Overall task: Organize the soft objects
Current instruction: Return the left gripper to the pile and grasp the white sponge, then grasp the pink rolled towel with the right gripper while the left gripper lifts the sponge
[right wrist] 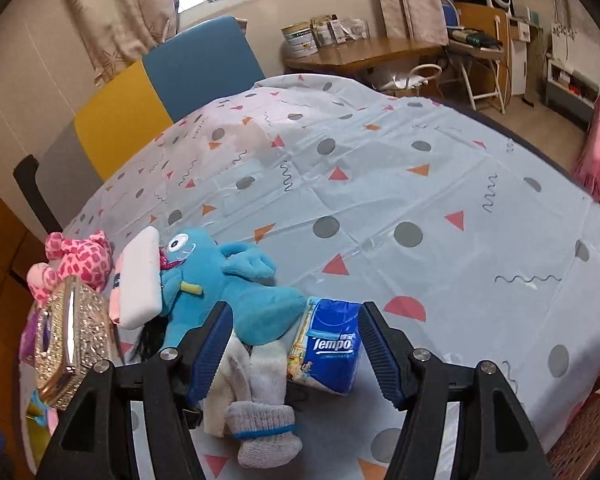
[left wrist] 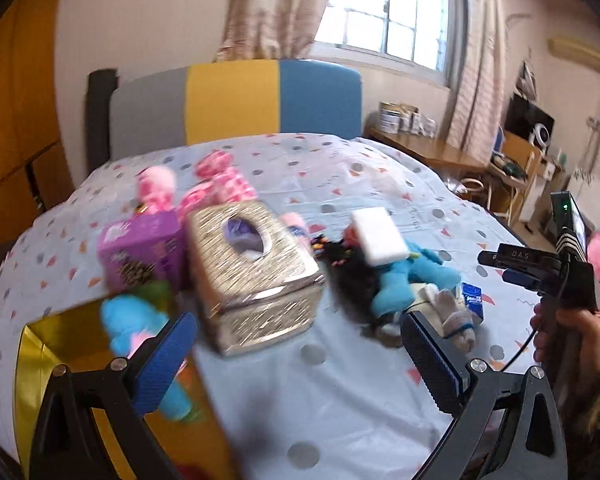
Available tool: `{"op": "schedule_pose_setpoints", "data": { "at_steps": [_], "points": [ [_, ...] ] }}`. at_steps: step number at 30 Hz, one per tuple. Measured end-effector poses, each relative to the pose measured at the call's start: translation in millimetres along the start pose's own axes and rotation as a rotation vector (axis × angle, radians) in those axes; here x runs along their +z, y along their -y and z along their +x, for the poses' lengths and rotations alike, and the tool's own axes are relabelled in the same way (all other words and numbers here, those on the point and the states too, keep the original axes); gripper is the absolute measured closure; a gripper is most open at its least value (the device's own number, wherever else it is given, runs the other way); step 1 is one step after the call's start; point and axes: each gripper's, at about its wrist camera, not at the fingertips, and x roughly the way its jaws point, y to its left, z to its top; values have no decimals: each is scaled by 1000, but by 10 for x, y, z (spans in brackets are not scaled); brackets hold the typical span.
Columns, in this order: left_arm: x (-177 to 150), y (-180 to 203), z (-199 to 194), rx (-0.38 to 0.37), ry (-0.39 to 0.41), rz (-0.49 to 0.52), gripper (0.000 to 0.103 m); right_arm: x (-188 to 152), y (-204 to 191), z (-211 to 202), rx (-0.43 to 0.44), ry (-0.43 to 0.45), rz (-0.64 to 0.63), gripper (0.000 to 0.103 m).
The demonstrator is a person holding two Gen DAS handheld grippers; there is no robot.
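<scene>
The sorting looks barely begun, as I judge it: one blue plush [left wrist: 134, 324] lies over the mouth of a gold-lined box [left wrist: 40, 364] at the bed's near left corner, though the blur hides whether it sits inside or only on the rim; everything else is loose on the patterned sheet [right wrist: 400, 184]; the blue elephant toy [right wrist: 220, 280] sprawls on its side with a white foam block [right wrist: 140, 276] leaning against its head, a dark hairy bundle [left wrist: 350, 276] pressed beside it, grey knitted socks [right wrist: 260, 412] crumpled just below it, and a glossy Tempo tissue pack [right wrist: 328, 344] touching its lower end; a pink spotted plush [right wrist: 82, 258] lies behind the glittery tissue box [left wrist: 252, 268], which is hard-edged and sparkling with an oval slot on top, next to a purple carton [left wrist: 144, 252]; the left gripper [left wrist: 296, 356] is spread wide and holds nothing, aimed towards the glittery box; the right gripper [right wrist: 294, 344] is likewise wide apart and empty, its ribbed blue pads [right wrist: 212, 344] straddling the socks and tissue pack without closing on either.
</scene>
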Motion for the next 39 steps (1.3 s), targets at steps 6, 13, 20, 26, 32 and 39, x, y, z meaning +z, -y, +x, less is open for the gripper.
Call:
{"op": "schedule_pose_setpoints", "data": {
  "at_steps": [6, 13, 20, 26, 32, 39],
  "points": [
    [388, 371, 558, -81, -95, 22, 0, 20, 26, -5, 25, 16, 20, 37],
    [751, 742, 1363, -85, -182, 36, 0, 38, 38, -28, 72, 17, 30, 37],
    [840, 907, 2050, -44, -270, 36, 1, 44, 80, 14, 126, -13, 60, 37],
    [753, 994, 2452, -62, -335, 55, 42, 36, 86, 28, 153, -30, 69, 37],
    [622, 1011, 1990, -118, -222, 96, 47, 36, 90, 46, 149, -35, 65, 37],
    [117, 805, 1029, -198, -152, 126, 46, 29, 105, 36, 126, -32, 70, 37]
  ]
}}
